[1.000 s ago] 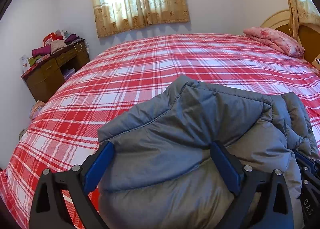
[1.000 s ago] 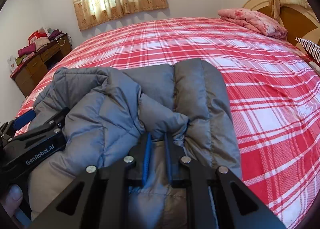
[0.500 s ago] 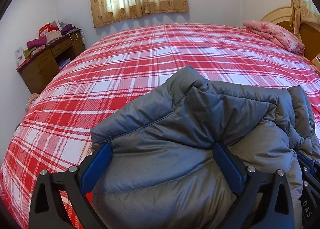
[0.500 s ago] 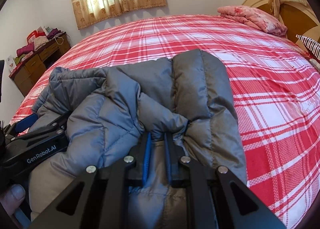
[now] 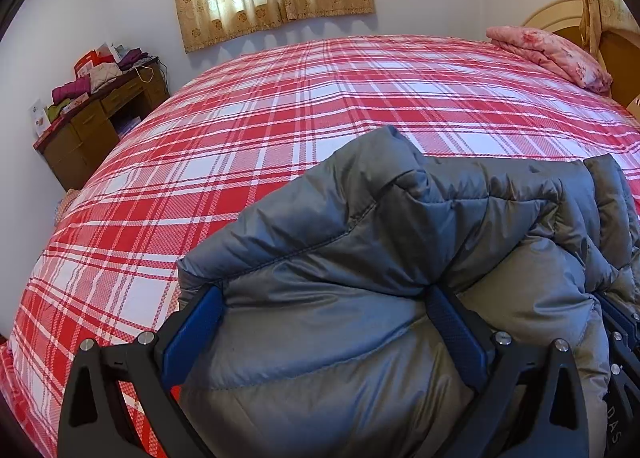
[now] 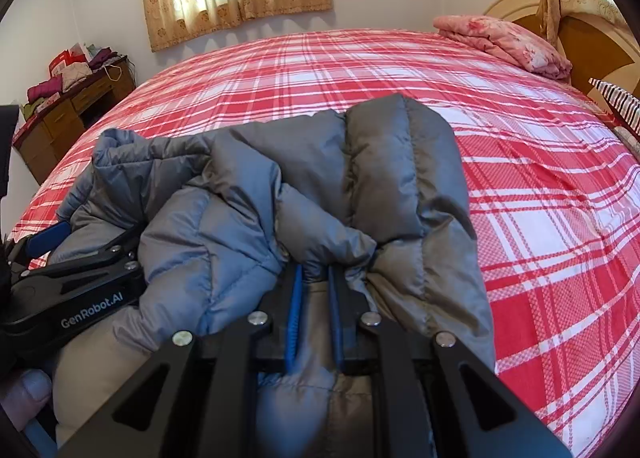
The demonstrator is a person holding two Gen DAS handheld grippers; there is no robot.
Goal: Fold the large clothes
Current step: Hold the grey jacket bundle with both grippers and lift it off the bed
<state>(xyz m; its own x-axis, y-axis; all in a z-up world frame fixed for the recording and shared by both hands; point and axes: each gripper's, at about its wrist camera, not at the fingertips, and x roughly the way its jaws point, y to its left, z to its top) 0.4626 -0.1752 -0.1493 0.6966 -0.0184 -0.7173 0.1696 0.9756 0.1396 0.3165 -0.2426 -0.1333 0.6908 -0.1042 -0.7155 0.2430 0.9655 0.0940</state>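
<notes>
Right wrist view: right gripper (image 6: 316, 290) jaws narrow, pinching a fold of the grey puffer jacket (image 6: 280, 193), which sits bunched on the plaid bed (image 6: 540, 217). Left gripper (image 5: 324, 322) jaws wide w/ padded fabric bulging between, pads look pressed in. Jacket prob light, soft, slick & springy, so grab at stitched seams/hem, not mid-puff.

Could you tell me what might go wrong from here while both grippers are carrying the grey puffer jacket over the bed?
1. The right gripper pinches only a thin fold of the grey puffer jacket; slick fabric could slip out.
2. The left gripper spans a thick bundle with wide jaws, so whether its pads truly bite is unclear; that side may sag.
3. The bunched layers could spring open when laid on the plaid bed, undoing the fold.
</notes>
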